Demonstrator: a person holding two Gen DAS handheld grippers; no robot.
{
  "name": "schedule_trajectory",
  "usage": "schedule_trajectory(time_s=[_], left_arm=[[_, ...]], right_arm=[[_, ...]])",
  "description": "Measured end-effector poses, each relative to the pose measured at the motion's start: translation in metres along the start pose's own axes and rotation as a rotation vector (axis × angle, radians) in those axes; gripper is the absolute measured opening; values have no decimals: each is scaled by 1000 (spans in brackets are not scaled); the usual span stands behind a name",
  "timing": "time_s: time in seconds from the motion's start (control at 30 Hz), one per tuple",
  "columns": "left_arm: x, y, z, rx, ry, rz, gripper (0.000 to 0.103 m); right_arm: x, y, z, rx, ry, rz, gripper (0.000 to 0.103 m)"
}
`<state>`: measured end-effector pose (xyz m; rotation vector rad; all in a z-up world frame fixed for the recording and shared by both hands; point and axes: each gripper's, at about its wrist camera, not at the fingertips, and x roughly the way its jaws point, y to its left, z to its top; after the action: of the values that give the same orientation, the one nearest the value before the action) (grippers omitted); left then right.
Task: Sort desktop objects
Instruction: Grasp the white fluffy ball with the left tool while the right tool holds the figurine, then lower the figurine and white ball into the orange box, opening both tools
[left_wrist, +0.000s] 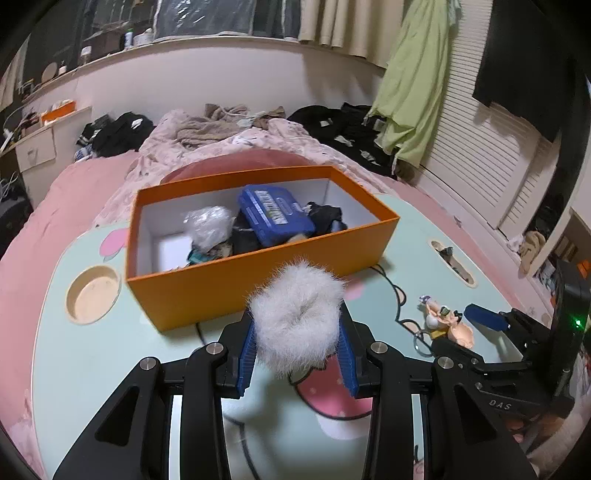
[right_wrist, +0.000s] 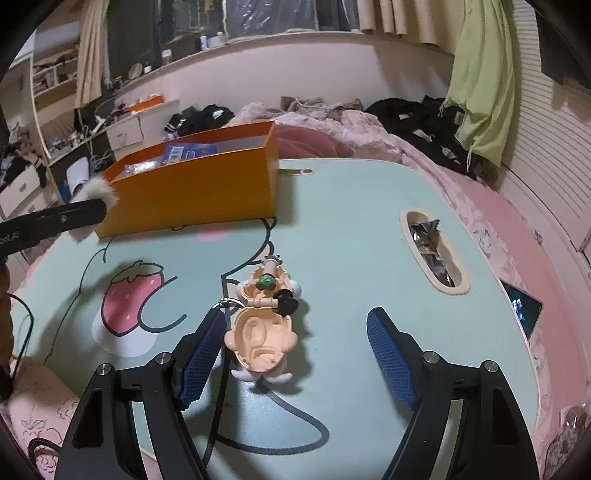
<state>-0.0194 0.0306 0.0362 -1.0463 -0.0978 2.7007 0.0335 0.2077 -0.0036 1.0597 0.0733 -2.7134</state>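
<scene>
Right gripper (right_wrist: 295, 339) open around toy keychain (right_wrist: 264, 325) on table (right_wrist: 351, 229).

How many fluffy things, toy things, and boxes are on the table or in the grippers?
Fluffy things: 1, the white fluffy ball gripped by the left gripper.
Toys: 1, the open peach toy on the table between the right gripper fingers.
Boxes: 1, the orange box.
Total: 3

Fluffy white fur pompom (left_wrist: 297, 314), matt orange cardboard box (left_wrist: 207, 291), glossy plastic toy (right_wrist: 262, 332), smooth tabletop (right_wrist: 351, 206).
</scene>
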Motion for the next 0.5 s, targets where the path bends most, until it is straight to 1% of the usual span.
schedule_trajectory(time_s=[0.13, 0.2, 0.23, 0.27, 0.4, 0.47, 0.5], left_arm=[[-4, 3, -2, -8, 0, -2, 39], [-4, 2, -2, -5, -4, -6, 39], [-4, 2, -2, -5, -4, -8, 39], [-3, 0, -2, -5, -4, -9, 39], [-7, -1, -3, -4, -10, -7, 39], [-11, 1, -2, -10, -16, -12, 39], [-13, 2, -1, -15, -20, -13, 39]], right_arm=[[8, 12, 4, -59, 4, -16, 77], [11, 12, 5, -59, -6, 1, 60], [11, 12, 6, -61, -17, 10, 37], [11, 12, 6, -66, -19, 24, 36], [9, 17, 6, -88, -18, 33, 35], [7, 17, 8, -75, -15, 47, 35], [5, 15, 11, -56, -18, 67, 35]])
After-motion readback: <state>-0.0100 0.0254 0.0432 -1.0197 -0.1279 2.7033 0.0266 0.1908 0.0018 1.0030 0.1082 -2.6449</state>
